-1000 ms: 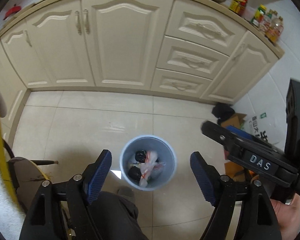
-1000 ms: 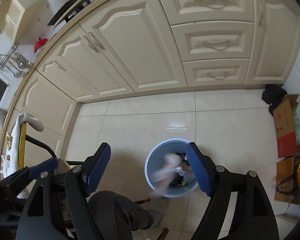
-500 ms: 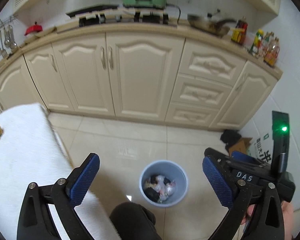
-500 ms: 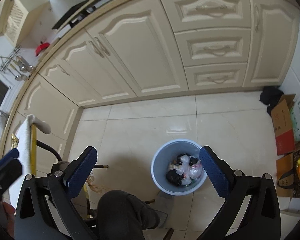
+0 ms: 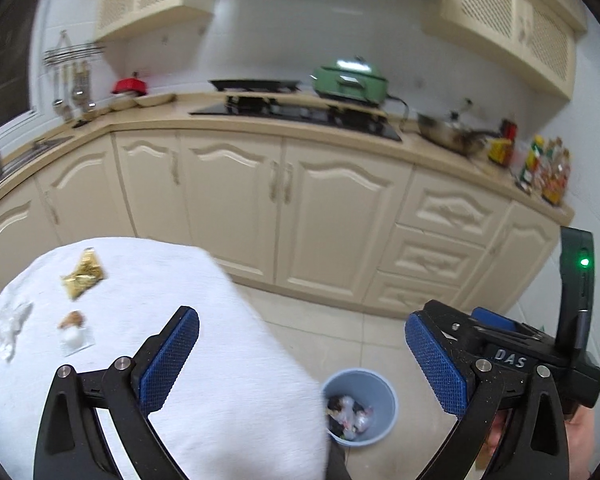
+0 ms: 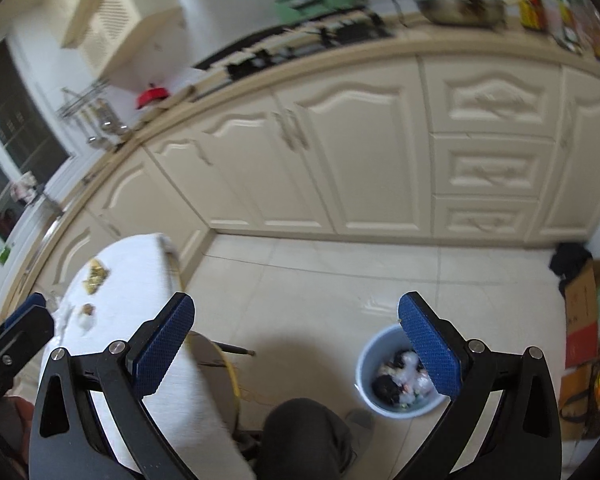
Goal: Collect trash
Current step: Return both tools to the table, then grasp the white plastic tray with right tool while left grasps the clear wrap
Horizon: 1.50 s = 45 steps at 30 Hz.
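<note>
- Kitchen, trash run: both claws hang released over a white-clothed table [image 5: 220,360] and a blue bin [image 5: 360,408] on the tile floor.
- L gripper [image 5: 302,364]: jaws spread wide, nothing btwn the blue pads. R gripper [image 6: 296,346]: same, wide apart and empty.
- Trash left to collect sits on the cloth, all at the table's left part: a gold wrapper [image 5: 83,276], a brown scrap on a clear wrapper [image 5: 74,330], and crumpled clear plastic [image 5: 10,320] at the far-left edge.
- Key relation: from the L claw, the pieces lie ahead and to the left, on the table; the bin sits low, btwn the L claw's pads but nearer the right one. Judgement: L hand is the nearer one; the R claw looks mostly at floor and bin, w/ the table off to its left.
- Gold wrapper's long axis runs diagonally, top pointing away from the camera; judged, the jaws would need to turn to close across its narrow side.
- Bin already holds bagged waste: dark and pale lumps; contents too small to name.
- Hard to read: both views are motion-blurred; the clear plastic blends into the white cloth, and its edges are unclear. R claw's right pad covers part of the bin rim in the R view. Table's near edge is cut off by the frame. The person's dark-clad knee [image 6: 300,432] shows beside the bin.
</note>
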Tool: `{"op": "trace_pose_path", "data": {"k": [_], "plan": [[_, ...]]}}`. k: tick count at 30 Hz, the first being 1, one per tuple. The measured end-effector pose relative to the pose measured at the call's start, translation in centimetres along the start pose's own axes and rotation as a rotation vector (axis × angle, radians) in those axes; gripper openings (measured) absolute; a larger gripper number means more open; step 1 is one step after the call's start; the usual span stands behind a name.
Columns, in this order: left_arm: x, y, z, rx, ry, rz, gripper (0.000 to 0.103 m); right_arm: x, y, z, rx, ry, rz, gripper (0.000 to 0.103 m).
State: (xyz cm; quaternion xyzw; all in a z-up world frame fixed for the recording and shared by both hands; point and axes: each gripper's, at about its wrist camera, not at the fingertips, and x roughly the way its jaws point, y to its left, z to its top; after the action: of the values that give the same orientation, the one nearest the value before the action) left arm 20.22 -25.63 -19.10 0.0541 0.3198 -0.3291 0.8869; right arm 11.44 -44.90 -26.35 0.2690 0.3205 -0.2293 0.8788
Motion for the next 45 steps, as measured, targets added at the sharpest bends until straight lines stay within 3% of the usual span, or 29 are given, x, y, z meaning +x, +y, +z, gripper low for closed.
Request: {"op": "trace_pose_path", "data": {"k": [14, 22, 27, 34, 45], "plan": [[-14.0, 8.0, -5.7, -0.156, -0.148, 0.185, 0.102, -2.0, 15.1, 0.4, -0.213, -0.083, 0.150, 0.103], [-19.3, 11.5, -9.4, -0.242, -0.161, 0.290, 0.102, -1.1, 22.7, -1.2, -0.341, -0.067, 0.221, 0.103], [-21.0, 13.1, -9.7, -0.264, -0.159, 0.353, 0.102, -0.3, 26.5, -2.1, -0.406, -0.050, 0.257, 0.103], [-19.5, 15.8, -9.1, -0.302, -0.118, 0.428, 0.102, 2.9, 30.6, -4.3, -0.498, 0.024, 0.252, 0.103], [-11.9, 21.2, -6.3, -0.324, 0.013, 0.471, 0.102, 10.8, 33.2, -7.5, -0.553, 0.188, 0.226, 0.103]]}}
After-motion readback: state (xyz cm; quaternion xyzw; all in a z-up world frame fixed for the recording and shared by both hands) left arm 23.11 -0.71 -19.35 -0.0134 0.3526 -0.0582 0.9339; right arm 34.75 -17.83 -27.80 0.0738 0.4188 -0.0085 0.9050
